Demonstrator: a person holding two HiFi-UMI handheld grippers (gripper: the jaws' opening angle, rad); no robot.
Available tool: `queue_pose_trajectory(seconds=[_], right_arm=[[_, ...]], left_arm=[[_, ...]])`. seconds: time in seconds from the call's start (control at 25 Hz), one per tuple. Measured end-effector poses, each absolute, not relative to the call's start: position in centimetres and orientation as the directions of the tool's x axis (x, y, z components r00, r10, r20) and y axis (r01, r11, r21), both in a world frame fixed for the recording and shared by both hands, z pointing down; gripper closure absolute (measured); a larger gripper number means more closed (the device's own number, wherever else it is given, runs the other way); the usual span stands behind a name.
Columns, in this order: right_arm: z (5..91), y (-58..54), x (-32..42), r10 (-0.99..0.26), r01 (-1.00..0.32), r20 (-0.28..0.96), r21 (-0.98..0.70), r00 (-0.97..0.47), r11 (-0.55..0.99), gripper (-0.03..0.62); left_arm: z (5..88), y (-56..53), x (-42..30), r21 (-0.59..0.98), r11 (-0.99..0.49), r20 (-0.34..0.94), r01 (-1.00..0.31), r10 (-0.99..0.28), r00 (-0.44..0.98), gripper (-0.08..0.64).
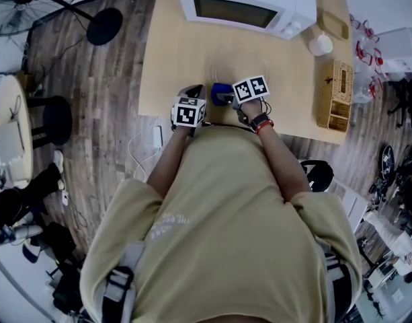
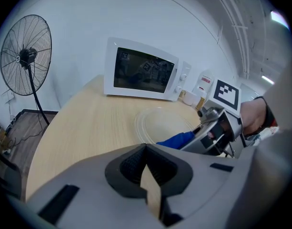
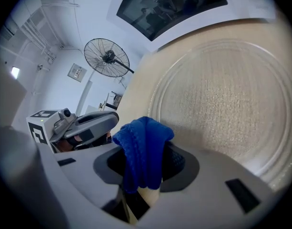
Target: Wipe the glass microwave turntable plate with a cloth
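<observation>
Clamping blue cloth, right gripper just beside glass plate rim

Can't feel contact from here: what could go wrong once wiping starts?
The glass turntable plate lies unheld on the table. The left gripper is shut, empty and off it, so wiping may slide it. The right gripper pinches only a small bunch of blue cloth, so the gripper itself might scrape glass.

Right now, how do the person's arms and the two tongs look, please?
Both left tongs and right tongs have grey bodies, dark ribbed pads, and a white cube with black square markers. The person wears a beige short-sleeved shirt and a black-and-red band on the right wrist.
</observation>
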State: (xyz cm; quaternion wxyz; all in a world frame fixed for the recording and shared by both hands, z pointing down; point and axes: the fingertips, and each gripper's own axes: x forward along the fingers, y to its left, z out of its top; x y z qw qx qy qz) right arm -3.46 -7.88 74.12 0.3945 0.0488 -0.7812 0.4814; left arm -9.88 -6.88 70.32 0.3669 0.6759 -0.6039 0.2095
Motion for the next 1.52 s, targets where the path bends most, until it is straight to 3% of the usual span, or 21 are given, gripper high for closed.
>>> queue_pose_trajectory(seconds=[1.52], right_arm=[[74.2, -8.6, 1.0, 0.294, -0.522, 0.706, -0.687, -0.645, 0.506, 0.445]], left_arm=[[71.0, -10.0, -5.6, 0.253, -0.144, 0.722, -0.957, -0.630, 0.286, 0.548]])
